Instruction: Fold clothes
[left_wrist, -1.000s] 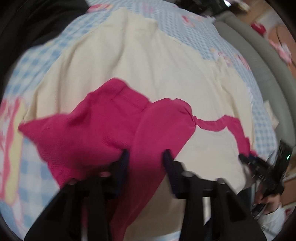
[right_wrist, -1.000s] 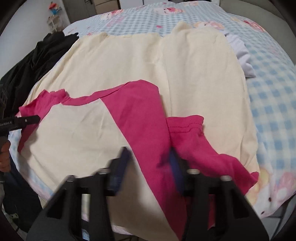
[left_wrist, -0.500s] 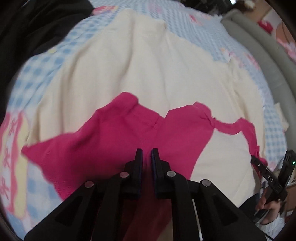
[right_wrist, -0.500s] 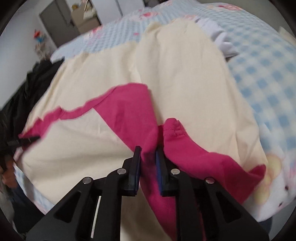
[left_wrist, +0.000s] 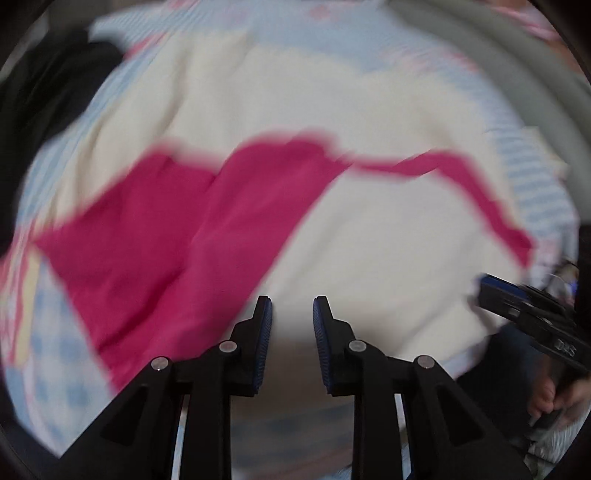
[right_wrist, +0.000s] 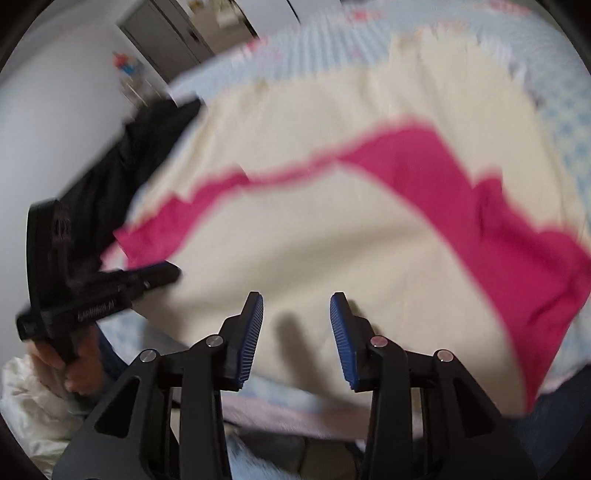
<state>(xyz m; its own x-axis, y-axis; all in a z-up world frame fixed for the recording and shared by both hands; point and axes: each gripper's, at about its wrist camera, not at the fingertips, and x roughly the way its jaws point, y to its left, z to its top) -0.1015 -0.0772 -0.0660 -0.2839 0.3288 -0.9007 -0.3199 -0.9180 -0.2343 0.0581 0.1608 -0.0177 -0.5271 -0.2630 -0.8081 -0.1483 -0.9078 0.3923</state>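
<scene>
A bright pink garment (left_wrist: 166, 240) lies crumpled across a large cream garment (left_wrist: 332, 110) spread on the bed. In the left wrist view my left gripper (left_wrist: 291, 310) hovers over the cream cloth just right of the pink fabric, its jaws opening with nothing between them. In the right wrist view the pink garment (right_wrist: 461, 206) runs from the left edge to the right. My right gripper (right_wrist: 295, 306) is above bare cream cloth (right_wrist: 295, 240), jaws opening and empty. Each gripper shows in the other's view, the right (left_wrist: 487, 284) and the left (right_wrist: 162, 275). Both views are blurred.
The bed has a blue checked sheet (left_wrist: 535, 192) with pink prints. Black clothes (right_wrist: 122, 166) are piled at its left side. A grey padded bed edge (left_wrist: 517, 74) curves at the far right. A grey cabinet (right_wrist: 166, 33) stands against the wall behind.
Both grippers were shut on the pink garment half a second ago. Now both have let go and stand apart over the cream cloth, and each view has swung sideways off the pink fabric.
</scene>
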